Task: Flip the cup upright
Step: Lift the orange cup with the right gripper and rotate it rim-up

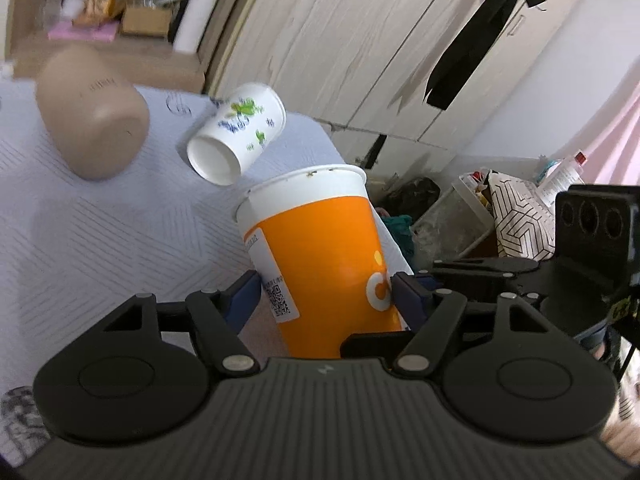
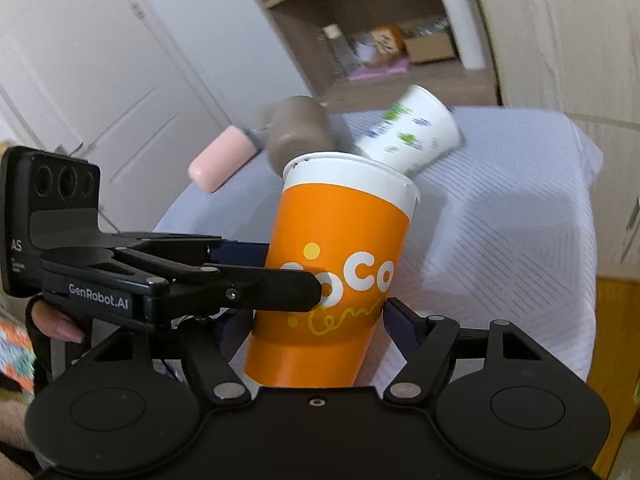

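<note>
Cup [image 1: 320, 248] sits between both grippers' fingers [image 1: 404, 292] — tilted, rim up.

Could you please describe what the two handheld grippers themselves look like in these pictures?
Both are matte black plastic. Each has two round discs at its base, scissor-like link bars with silver rivets, and dark blue finger pads. The left gripper, seen from the right wrist view, carries white "GenRobot.AI" lettering and a boxy block with three round recesses. The right gripper shows the same block.

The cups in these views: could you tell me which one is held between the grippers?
The orange cup, rim upward, gripped by both grippers. The white printed cup and beige cup lie tipped on the bed behind.
</note>
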`<action>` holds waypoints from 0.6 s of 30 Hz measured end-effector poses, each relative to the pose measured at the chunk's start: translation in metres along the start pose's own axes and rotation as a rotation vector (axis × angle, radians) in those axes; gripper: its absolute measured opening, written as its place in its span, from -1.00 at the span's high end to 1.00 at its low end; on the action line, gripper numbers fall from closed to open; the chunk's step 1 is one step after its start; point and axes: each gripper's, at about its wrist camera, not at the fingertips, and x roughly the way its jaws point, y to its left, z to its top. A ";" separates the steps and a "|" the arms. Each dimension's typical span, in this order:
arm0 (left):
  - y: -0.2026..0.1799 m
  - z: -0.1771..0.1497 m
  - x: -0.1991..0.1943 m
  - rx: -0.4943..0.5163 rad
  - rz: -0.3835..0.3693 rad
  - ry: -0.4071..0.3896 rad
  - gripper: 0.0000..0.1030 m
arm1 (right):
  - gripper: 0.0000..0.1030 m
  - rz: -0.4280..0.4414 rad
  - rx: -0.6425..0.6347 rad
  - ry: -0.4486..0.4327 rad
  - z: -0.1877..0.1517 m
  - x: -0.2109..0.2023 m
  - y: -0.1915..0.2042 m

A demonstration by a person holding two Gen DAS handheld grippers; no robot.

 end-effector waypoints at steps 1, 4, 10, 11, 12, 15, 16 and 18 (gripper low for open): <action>0.000 -0.002 -0.006 0.008 0.007 -0.014 -0.38 | -0.49 0.000 -0.022 -0.004 0.001 0.001 0.006; 0.003 -0.007 -0.024 0.014 0.029 -0.074 -0.38 | -0.49 0.011 -0.055 -0.032 0.002 0.004 0.021; 0.011 -0.015 -0.056 0.031 0.086 -0.148 -0.35 | -0.49 0.063 -0.086 -0.072 0.004 0.017 0.042; 0.013 -0.016 -0.060 0.033 0.093 -0.158 -0.35 | -0.49 0.064 -0.097 -0.076 0.005 0.019 0.046; 0.016 -0.017 -0.064 0.034 0.096 -0.167 -0.35 | -0.49 0.063 -0.111 -0.080 0.006 0.022 0.050; 0.024 -0.018 -0.072 0.025 0.105 -0.206 -0.35 | -0.48 0.026 -0.183 -0.115 0.010 0.029 0.064; 0.027 -0.018 -0.073 0.020 0.110 -0.220 -0.34 | -0.48 -0.006 -0.215 -0.133 0.010 0.033 0.069; 0.029 -0.020 -0.070 0.036 0.137 -0.240 -0.34 | -0.48 -0.061 -0.267 -0.154 0.011 0.041 0.077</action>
